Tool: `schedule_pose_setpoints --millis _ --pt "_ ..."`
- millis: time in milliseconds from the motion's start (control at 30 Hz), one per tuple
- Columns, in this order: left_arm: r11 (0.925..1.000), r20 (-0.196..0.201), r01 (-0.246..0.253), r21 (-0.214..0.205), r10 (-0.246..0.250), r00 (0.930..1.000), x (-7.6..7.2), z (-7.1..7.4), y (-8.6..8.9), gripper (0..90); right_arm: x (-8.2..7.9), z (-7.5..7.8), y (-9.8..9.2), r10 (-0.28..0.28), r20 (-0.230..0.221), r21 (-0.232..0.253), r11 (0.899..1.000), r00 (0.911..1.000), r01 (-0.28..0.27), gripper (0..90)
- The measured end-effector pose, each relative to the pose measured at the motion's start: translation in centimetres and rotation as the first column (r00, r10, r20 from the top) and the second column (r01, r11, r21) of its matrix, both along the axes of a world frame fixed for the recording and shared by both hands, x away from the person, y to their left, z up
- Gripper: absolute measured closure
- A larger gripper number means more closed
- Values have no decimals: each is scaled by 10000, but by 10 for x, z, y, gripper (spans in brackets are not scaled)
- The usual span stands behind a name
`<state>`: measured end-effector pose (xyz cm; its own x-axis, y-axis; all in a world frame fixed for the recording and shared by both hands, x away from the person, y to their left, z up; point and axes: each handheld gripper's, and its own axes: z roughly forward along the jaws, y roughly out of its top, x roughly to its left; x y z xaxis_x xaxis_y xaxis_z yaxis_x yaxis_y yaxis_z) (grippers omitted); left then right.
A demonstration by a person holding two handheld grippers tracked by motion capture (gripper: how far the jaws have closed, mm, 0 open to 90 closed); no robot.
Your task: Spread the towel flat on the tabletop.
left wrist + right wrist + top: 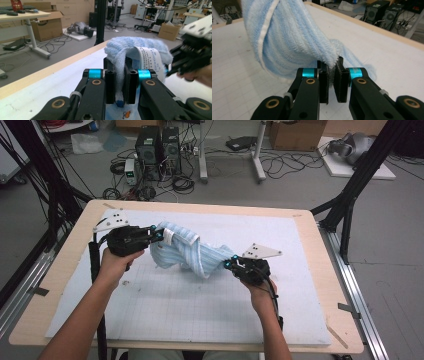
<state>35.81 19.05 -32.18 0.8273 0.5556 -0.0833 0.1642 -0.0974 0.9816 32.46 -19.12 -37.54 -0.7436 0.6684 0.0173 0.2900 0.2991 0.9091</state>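
A light blue striped towel (186, 251) hangs in a twisted band above the white mat (165, 305), held at both ends. My left gripper (159, 236) is shut on the towel's upper left corner, where a white care label (168, 236) shows. Seen from the left gripper, the towel (130, 47) folds over the pinching jaws of the left gripper (120, 81), label (148, 60) to the right. My right gripper (229, 264) is shut on the lower right end. From the right gripper, its jaws pinch the fuzzy edge of the towel (292, 40), with the right gripper (333, 80) just off the mat.
The mat lies on a wooden table (65, 265). Black frame posts (350, 195) stand at the table's right and left. Computer towers (157, 145) and cables sit on the floor beyond the far edge. The other gripper (197, 50) shows close at the right of the left gripper view.
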Motion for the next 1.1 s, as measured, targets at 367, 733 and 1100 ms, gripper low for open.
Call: schedule_pose_setpoints --millis 367,733,1100 --pt "9988 -115 -443 227 446 9989 -1 -20 9 827 27 35 0 -230 30 183 9996 9997 229 844" --pt "9842 -622 -1634 687 1677 9839 6 -51 39 825 100 12 56 -732 -577 -473 9964 9956 705 835" --pt "9748 -1077 -2054 876 2142 9708 10 -71 54 822 117 -13 80 -1218 -1085 -730 9908 9866 1143 641"
